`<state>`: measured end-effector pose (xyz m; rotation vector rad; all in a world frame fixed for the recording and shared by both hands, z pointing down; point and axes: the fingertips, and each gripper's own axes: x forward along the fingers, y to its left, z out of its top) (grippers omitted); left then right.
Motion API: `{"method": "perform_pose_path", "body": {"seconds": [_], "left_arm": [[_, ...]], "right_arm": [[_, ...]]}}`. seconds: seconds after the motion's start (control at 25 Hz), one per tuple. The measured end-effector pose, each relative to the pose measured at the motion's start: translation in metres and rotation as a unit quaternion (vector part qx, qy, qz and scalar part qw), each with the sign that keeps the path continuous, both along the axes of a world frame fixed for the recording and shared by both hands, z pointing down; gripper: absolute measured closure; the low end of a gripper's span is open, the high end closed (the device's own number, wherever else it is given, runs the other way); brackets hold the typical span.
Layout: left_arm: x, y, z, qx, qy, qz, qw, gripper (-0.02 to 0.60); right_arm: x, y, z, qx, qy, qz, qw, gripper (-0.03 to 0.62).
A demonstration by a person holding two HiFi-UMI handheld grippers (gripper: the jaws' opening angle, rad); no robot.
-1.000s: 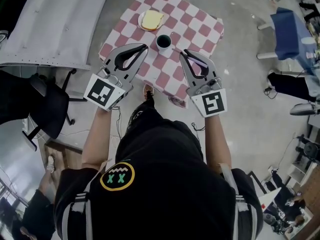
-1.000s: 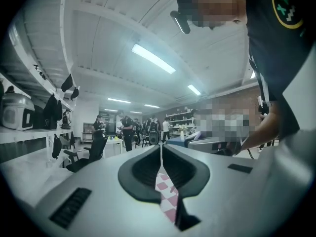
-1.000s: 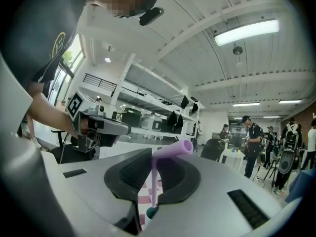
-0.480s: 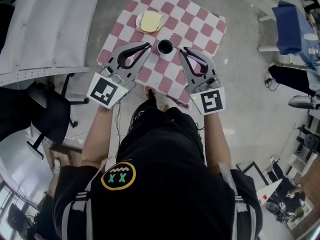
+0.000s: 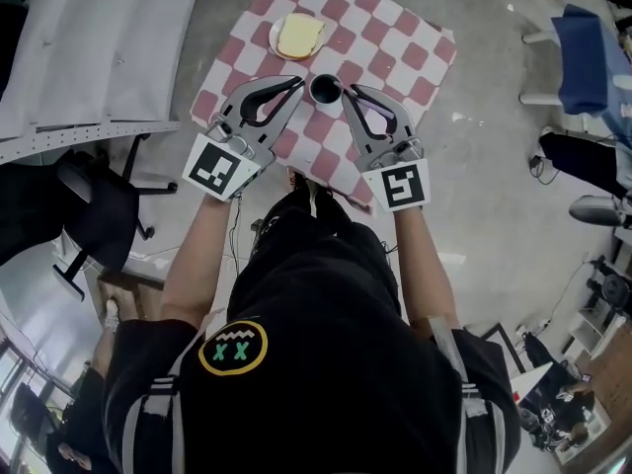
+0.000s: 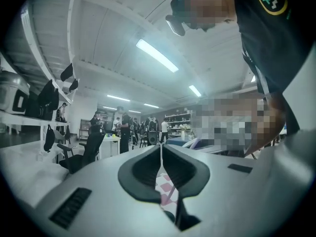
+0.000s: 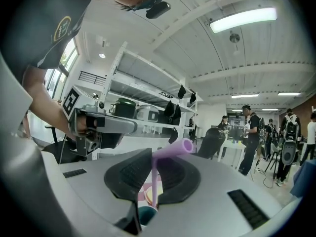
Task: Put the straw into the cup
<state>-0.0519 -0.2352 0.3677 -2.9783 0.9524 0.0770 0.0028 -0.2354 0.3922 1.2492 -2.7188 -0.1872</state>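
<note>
- At the far left of the head view, a pale grey tabletop [image 5: 109, 47] lies slanted. A black office chair [image 5: 94, 205] stands on the floor just below its edge.
- The left gripper [image 5: 294, 86] is held level over the near left part of the checkered table [image 5: 395, 57], with its marker cube [image 5: 219, 166] toward the person. In the left gripper view its jaws are pressed together with nothing between them. A strip of red-and-white cloth [image 6: 165, 189] shows through the gap lower down.
- Beyond that gripper the room is long. There is a shelf with a pot [image 6: 12, 95] on the left, strip lights [image 6: 157, 56] on the ceiling, and people [image 6: 123, 130] standing far back.
- A plate [image 5: 276, 45] with a pale yellow slice on it sits toward the far side of the cloth.
- The dark cup [image 5: 325, 89] stands upright between the two gripper tips, nearer the person than the plate.
- The right gripper [image 5: 348, 93] is just beside the cup. In the right gripper view its jaws are clamped on the purple straw [image 7: 154, 181], which stands upright with its top bent over to the right. The straw's lower end lines up with the cup's rim [image 7: 146, 214]. I cannot tell whether it is inside the cup.
- White shelving [image 7: 128, 107] with pots stands behind this gripper.
- Bare concrete floor [image 5: 494, 196] surrounds the table. A blue-draped piece of furniture [image 5: 588, 52] stands at the far right.
</note>
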Motion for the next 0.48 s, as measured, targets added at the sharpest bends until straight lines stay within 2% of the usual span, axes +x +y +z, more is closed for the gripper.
{"method": "perform_pose_path", "body": {"seconds": [0.16, 0.48], "left_arm": [[0.007, -0.005, 0.013, -0.014, 0.001, -0.007, 0.9999, 0.552], [0.016, -0.019, 0.038, -0.019, -0.009, -0.015, 0.9997, 0.552]], "right_arm": [[-0.002, -0.006, 0.018, -0.004, 0.018, -0.017, 1.0, 0.537], [0.006, -0.021, 0.05, -0.024, 0.009, -0.011, 1.0, 0.537]]}}
